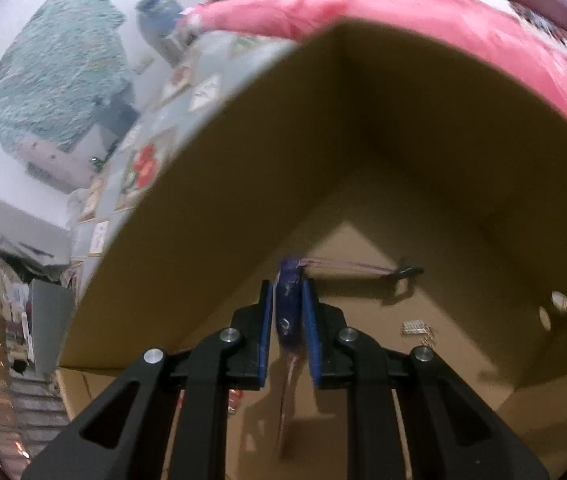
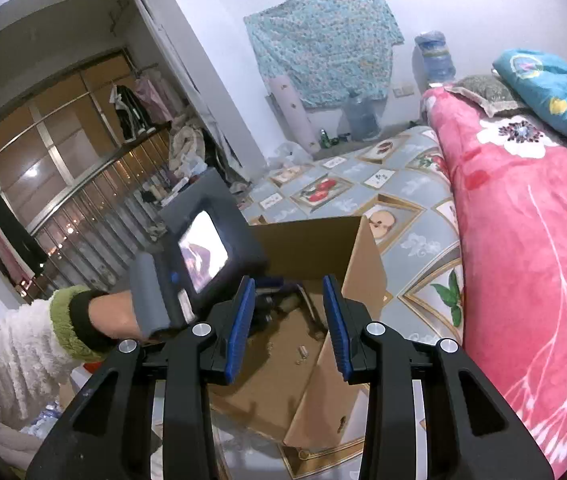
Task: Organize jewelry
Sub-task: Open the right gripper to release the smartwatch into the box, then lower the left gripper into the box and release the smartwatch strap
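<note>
My left gripper (image 1: 288, 304) is inside an open cardboard box (image 1: 211, 208), shut on a dark blue beaded piece of jewelry (image 1: 289, 308) with pink thread that trails right to a small dark clasp (image 1: 405, 271). Small silver jewelry pieces (image 1: 417, 330) lie on the box floor to the right. My right gripper (image 2: 289, 320) is open and empty, held above the same box (image 2: 315, 240). The left hand and its gripper device (image 2: 203, 256) reach into the box from the left. Small silver pieces (image 2: 303, 351) show on the box floor.
The box stands on a patterned blue-grey bedspread (image 2: 411, 216). A pink floral quilt (image 2: 523, 240) lies along the right. A water jug (image 2: 361, 114) stands by the far wall. A window with hanging clothes (image 2: 63, 160) is at left.
</note>
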Tool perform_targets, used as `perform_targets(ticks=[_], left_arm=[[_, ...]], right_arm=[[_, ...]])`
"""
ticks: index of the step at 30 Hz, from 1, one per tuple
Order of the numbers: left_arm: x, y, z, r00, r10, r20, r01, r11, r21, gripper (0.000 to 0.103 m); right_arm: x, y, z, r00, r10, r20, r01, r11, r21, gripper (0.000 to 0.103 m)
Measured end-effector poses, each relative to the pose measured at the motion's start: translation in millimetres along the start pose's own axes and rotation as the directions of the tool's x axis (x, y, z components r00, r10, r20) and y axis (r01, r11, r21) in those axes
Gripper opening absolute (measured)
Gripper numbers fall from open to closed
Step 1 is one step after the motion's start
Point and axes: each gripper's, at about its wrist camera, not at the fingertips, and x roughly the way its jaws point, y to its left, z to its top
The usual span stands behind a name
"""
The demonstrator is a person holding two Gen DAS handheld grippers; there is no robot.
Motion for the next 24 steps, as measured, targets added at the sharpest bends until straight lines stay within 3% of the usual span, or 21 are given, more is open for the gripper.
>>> perform_targets(ticks=[7, 11, 17, 21, 24], left_arm=[[-7.6, -1.0, -3.8, 0.997, -0.082, -0.008, 0.082, 0.996, 0.043, 0.016], [-6.4, -8.1, -0.8, 0.999, -0.046, 0.015, 0.044, 0.994, 0.1, 0.015], [5.7, -6.0, 13.7, 0.992, 0.092, 0.087, -0.1, 0.991, 0.094, 0.012], [6.8, -7.5, 13.1, 0.998, 0.005, 0.059, -0.014, 0.989, 0.145, 0.015], [-6.3, 2.4, 10.7, 0.998, -0.044, 0.055, 0.037, 0.992, 0.12, 0.022]], right_arm=[[2.0, -8.6, -1.5, 1.0, 0.025, -0.005, -0.025, 0.999, 0.033, 0.036], [3.1, -11.9, -3.5, 0.999, 0.036, -0.009, -0.035, 0.998, 0.043, 0.036], [8.4, -20.7, -5.1, 0.999, 0.048, -0.019, -0.047, 0.997, 0.068, 0.036], [7.6, -23.6, -6.7, 0.998, 0.052, -0.019, -0.051, 0.996, 0.074, 0.036], [8.3, -24.1, -6.8, 0.998, 0.054, -0.021, -0.052, 0.996, 0.077, 0.036]])
